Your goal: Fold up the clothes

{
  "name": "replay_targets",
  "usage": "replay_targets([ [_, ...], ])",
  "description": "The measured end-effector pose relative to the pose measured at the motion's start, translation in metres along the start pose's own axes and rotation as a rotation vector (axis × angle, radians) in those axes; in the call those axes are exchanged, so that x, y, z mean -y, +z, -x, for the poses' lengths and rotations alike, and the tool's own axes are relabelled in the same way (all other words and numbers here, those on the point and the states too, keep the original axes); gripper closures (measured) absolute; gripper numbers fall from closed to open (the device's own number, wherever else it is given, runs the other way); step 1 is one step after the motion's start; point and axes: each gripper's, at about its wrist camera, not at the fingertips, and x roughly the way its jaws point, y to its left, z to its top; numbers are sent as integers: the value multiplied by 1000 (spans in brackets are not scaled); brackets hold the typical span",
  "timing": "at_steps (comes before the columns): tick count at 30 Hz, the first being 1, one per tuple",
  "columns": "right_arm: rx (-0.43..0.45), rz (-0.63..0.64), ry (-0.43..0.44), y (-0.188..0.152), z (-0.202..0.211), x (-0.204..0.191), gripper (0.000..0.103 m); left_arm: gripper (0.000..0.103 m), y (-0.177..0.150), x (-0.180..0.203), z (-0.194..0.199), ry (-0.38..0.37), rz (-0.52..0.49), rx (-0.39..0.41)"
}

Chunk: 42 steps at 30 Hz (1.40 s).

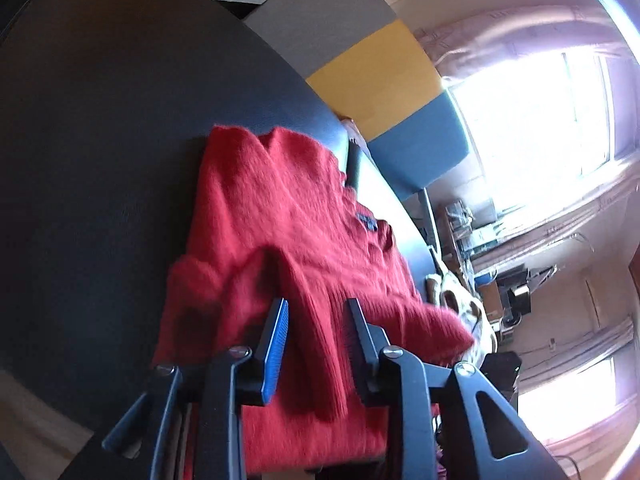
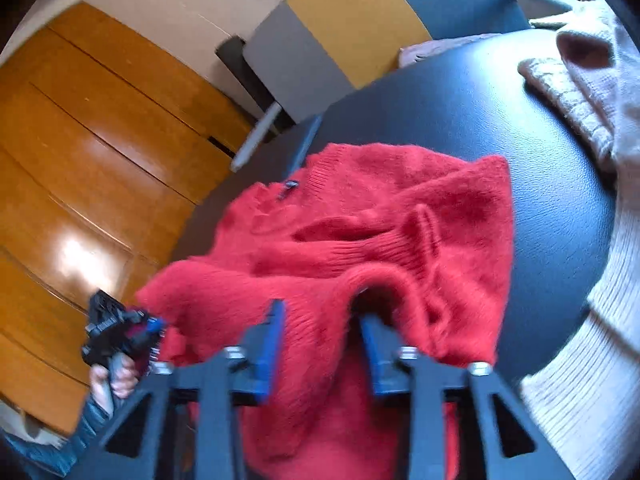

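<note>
A fuzzy red sweater point(image 1: 280, 216) lies partly folded on a round black table point(image 1: 100, 120). A small dark label shows at its neck, and a sleeve is laid across the body. My left gripper point(image 1: 316, 304) hovers over the near edge of the sweater. Its jaws stand apart with a ridge of red knit between them, and the pads do not pinch it. In the right wrist view the same red sweater point(image 2: 360, 232) is bunched. My right gripper point(image 2: 320, 312) stands open over a raised hem fold. The left gripper point(image 2: 154, 336), held by a hand, is at the sweater's left edge.
A cream knit garment point(image 2: 580, 80) lies along the right side of the table point(image 2: 480, 100) and hangs over its near right rim. Grey, yellow and blue panels point(image 1: 372, 68) stand past the far edge. A wooden floor point(image 2: 80, 160) lies to the left.
</note>
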Motion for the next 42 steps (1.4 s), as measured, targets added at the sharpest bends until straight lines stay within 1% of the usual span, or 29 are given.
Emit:
replay_targets([
  [1,1,1,9,0,0,-5,53,72,-2,2,0,3,-8,-11],
  [3,0,2,25,3,-4,-12,52,66,-6,6,1,8,-25,-33],
  [4,-3,3,22,4,-7,-13,51,65,-8,8,1,11,-33,-44],
  [6,-9,-3,15,6,-16,-15,51,59,-8,12,-8,40,-44,-63],
  [7,-7,-15,14,5,-17,-14,51,59,-6,13,-13,55,-49,-69],
  [8,-5,-27,14,5,-18,-13,51,60,-5,15,-16,54,-58,-71],
  [10,-7,-20,5,3,-19,-13,53,67,-3,17,-20,51,-76,-74],
  [11,-14,2,-7,2,-17,-15,57,91,-3,19,-19,45,-86,-74],
  [12,-21,23,-19,1,-16,-17,62,96,-3,20,-18,35,-95,-73],
  [14,-38,73,-34,0,-13,-23,92,97,-2,22,-11,-1,-110,-57],
  [15,-41,102,-36,2,-14,-29,93,97,-1,25,-7,-24,-112,-45],
  [16,-35,119,-32,4,-12,-33,93,97,1,28,-2,-53,-112,-30],
  [19,1,145,-4,13,-7,-44,93,97,15,31,26,-176,-86,38],
  [20,20,145,9,19,-7,-47,93,97,22,32,29,-191,-84,56],
  [23,69,139,38,39,-8,-54,93,97,39,35,32,-196,-80,92],
  [25,93,130,33,54,-14,-54,93,97,52,34,26,-180,-60,103],
  [27,107,98,11,69,-22,-46,93,97,66,30,16,-152,-31,107],
  [31,99,31,-49,90,-44,-24,93,97,89,16,-15,-87,27,94],
  [33,87,-7,-85,96,-55,-11,93,97,98,8,-33,-51,57,84],
  [35,78,-37,-98,98,-60,-1,93,97,104,-1,-49,2,92,69],
  [36,74,-63,-100,97,-64,5,93,95,106,-6,-57,13,106,55],
  [37,69,-89,-102,97,-68,10,90,92,108,-11,-64,21,122,41],
  [38,64,-115,-104,96,-71,16,90,86,109,-15,-68,23,146,27],
  [39,63,-137,-95,93,-72,21,90,85,109,-19,-70,22,164,18],
  [40,62,-158,-85,90,-73,26,85,83,109,-21,-69,11,168,21],
  [41,61,-180,-76,87,-74,30,78,79,108,-22,-66,5,171,28],
  [42,72,-187,-63,84,-73,33,76,78,107,-22,-60,10,166,46],
])
